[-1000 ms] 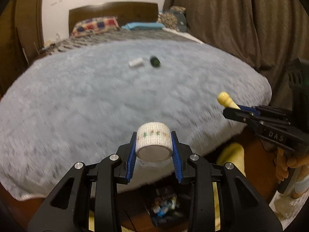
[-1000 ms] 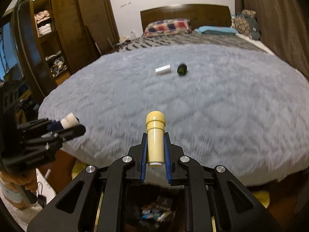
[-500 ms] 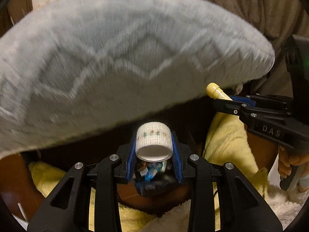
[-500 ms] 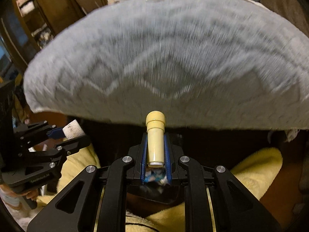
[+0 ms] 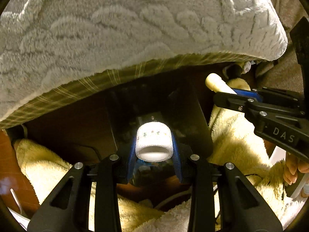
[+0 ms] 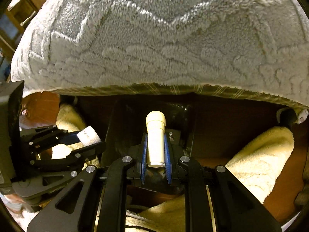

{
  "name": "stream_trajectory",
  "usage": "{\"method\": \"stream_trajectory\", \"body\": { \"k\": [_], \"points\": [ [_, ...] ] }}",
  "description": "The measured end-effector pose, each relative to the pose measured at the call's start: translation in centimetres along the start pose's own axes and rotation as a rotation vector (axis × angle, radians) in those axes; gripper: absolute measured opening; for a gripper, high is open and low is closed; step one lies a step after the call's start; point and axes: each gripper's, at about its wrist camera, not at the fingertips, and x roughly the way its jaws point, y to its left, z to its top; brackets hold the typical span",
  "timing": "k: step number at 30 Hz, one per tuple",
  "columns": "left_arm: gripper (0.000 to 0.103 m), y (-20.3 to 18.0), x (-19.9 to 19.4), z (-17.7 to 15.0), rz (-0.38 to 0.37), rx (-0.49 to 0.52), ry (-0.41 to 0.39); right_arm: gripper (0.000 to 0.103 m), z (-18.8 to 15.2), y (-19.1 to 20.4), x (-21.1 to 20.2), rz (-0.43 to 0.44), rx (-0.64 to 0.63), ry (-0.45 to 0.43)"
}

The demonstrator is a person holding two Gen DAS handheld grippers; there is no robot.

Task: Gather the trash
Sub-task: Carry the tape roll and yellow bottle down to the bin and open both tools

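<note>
My left gripper [image 5: 154, 150] is shut on a white bandage roll [image 5: 154, 141] with a small printed pattern, held over a dark bin [image 5: 185, 119] on the floor below the bed edge. My right gripper [image 6: 155, 154] is shut on a cream-coloured tube [image 6: 155, 139] with a round cap, held over the same dark bin [image 6: 179, 135]. The right gripper also shows in the left wrist view [image 5: 227, 94] at the right, holding the tube [image 5: 216, 82]. The left gripper shows in the right wrist view [image 6: 87, 141] at the left with the roll [image 6: 88, 136].
A grey fluffy blanket [image 5: 135, 23] hangs over the bed edge above the bin. A yellow fluffy rug [image 6: 260, 154] lies on the brown floor around the bin. A person's hand [image 5: 293, 170] holds the right tool.
Both grippers have dropped from above the bed to below its edge and tilted down toward the bin. Each keeps hold of its item.
</note>
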Motion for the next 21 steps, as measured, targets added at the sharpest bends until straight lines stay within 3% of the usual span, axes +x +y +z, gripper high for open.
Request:
{"method": "stream_trajectory", "body": {
  "k": [4, 6, 8, 14, 21],
  "points": [
    [0.043, 0.5, -0.1, 0.0, 0.018, -0.012, 0.0, 0.02, 0.3, -0.8, -0.1, -0.007, 0.021, -0.003],
    [0.051, 1.0, -0.5, 0.1, 0.029, -0.016, -0.006, 0.028, 0.9, -1.5, -0.8, -0.013, 0.037, -0.013],
    [0.056, 1.3, -1.4, 0.0, 0.042, -0.022, -0.023, 0.046, 1.1, -2.1, -1.6, -0.02, 0.056, -0.037],
    [0.07, 2.1, -4.7, 0.8, 0.082, -0.027, -0.097, 0.076, 2.2, -2.7, -4.6, -0.038, 0.074, -0.113],
    [0.087, 1.8, -10.3, 2.0, 0.135, -0.006, -0.233, 0.092, 3.4, -2.7, -8.7, -0.046, 0.061, -0.217]
  ]
}}
